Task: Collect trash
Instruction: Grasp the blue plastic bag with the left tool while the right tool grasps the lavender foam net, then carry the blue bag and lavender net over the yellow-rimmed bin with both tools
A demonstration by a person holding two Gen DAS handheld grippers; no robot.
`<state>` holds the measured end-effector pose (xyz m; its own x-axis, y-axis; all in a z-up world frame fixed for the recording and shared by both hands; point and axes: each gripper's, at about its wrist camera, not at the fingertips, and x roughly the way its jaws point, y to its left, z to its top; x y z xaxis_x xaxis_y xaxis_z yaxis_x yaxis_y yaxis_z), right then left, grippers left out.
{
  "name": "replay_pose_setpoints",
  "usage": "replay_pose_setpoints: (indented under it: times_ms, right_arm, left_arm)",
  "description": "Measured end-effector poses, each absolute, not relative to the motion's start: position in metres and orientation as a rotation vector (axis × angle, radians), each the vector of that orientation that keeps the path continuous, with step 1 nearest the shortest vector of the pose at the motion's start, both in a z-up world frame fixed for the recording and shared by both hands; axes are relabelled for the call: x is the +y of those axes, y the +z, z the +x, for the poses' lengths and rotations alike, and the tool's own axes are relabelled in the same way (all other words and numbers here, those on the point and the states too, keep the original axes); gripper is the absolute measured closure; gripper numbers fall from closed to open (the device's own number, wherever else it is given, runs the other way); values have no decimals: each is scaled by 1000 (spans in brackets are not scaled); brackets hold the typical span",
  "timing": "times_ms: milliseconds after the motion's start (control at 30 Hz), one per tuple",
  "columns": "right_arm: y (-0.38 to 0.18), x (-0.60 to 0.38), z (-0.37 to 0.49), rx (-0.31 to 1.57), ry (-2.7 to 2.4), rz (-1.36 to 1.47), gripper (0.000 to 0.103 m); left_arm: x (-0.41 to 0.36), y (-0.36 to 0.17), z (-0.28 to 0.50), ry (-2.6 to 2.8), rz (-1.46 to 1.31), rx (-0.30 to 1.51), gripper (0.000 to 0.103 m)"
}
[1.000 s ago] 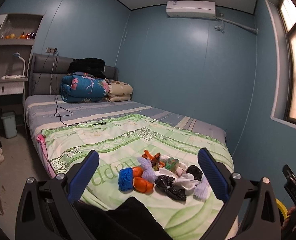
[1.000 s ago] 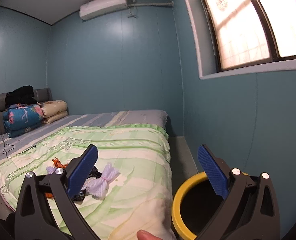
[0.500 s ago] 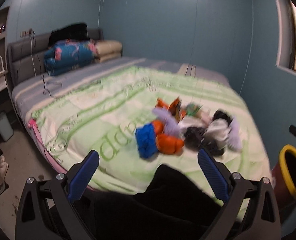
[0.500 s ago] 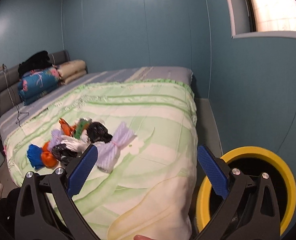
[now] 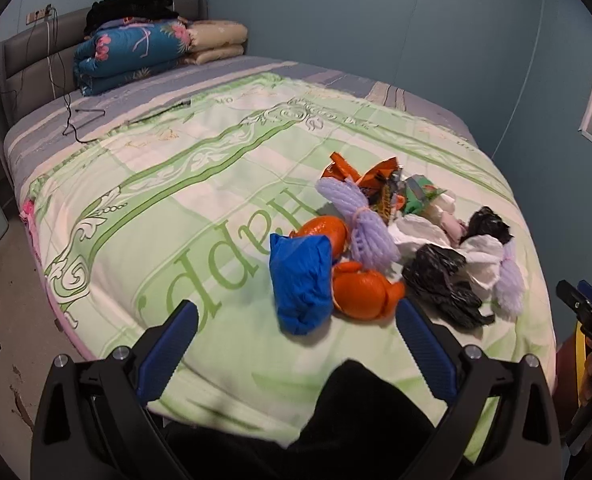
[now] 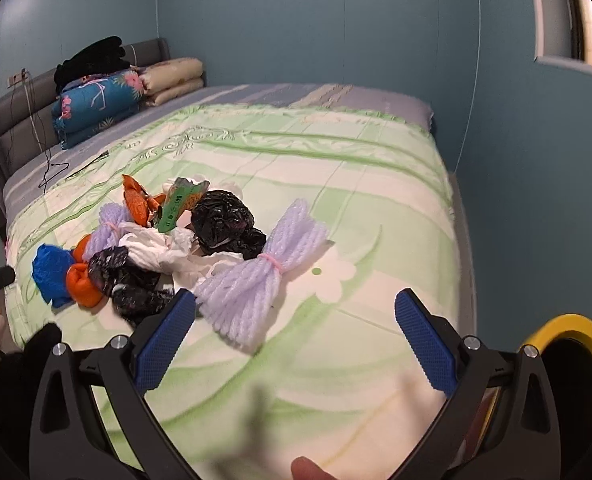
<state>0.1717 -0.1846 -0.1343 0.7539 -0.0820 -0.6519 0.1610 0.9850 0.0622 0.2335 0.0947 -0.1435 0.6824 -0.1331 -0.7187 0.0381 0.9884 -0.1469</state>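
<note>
Centrally on the green quilt (image 5: 184,184) lies the trash pile (image 5: 380,240): blue bag (image 5: 300,280), orange peels (image 5: 362,292), lilac yarn bundles (image 6: 260,276), black bags (image 6: 224,220). Left gripper (image 5: 296,346) hovers before it, jaws spread, empty. Right gripper (image 6: 296,336) likewise released, above the quilt edge. Yellow-rimmed bin (image 6: 568,364), possibly floor-standing, sits just beside the bed.

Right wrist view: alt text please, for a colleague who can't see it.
The open right gripper hangs over a green quilt, close to a lilac yarn bundle at the edge of a trash pile. A yellow-rimmed bin stands at lower right.
</note>
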Motion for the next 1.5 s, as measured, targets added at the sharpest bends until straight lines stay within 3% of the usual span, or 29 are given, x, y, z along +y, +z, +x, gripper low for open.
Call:
replay_pose_setpoints:
  times_ms: [267, 567, 700, 867, 933, 1033, 1167, 1500]
  right_arm:
    - [-160, -198, 230, 868, -89, 252, 8]
    - [-171, -207, 252, 892, -111, 358, 8]
    - [-182, -205, 263, 940, -112, 342, 23]
    - [-188, -200, 267, 959, -113, 320, 33]
    - [-189, -196, 267, 968, -104, 307, 47]
    - [-186, -192, 264, 963, -84, 313, 66]
    - [-174, -182, 257, 936, -56, 251, 73]
    - [-128, -197, 218, 831, -46, 276, 76]
  left_arm:
    - [97, -158, 268, -77, -118, 863, 8]
    - [104, -175, 293, -105, -163, 905, 11]
    - [103, -188, 301, -129, -194, 937, 26]
    - [105, -202, 306, -150, -253, 976, 53]
    - [105, -204, 306, -154, -261, 980, 69]
    - [106, -202, 303, -173, -276, 969, 81]
    - [104, -195, 298, -199, -287, 949, 86]
    - [103, -156, 275, -242, -287, 847, 88]
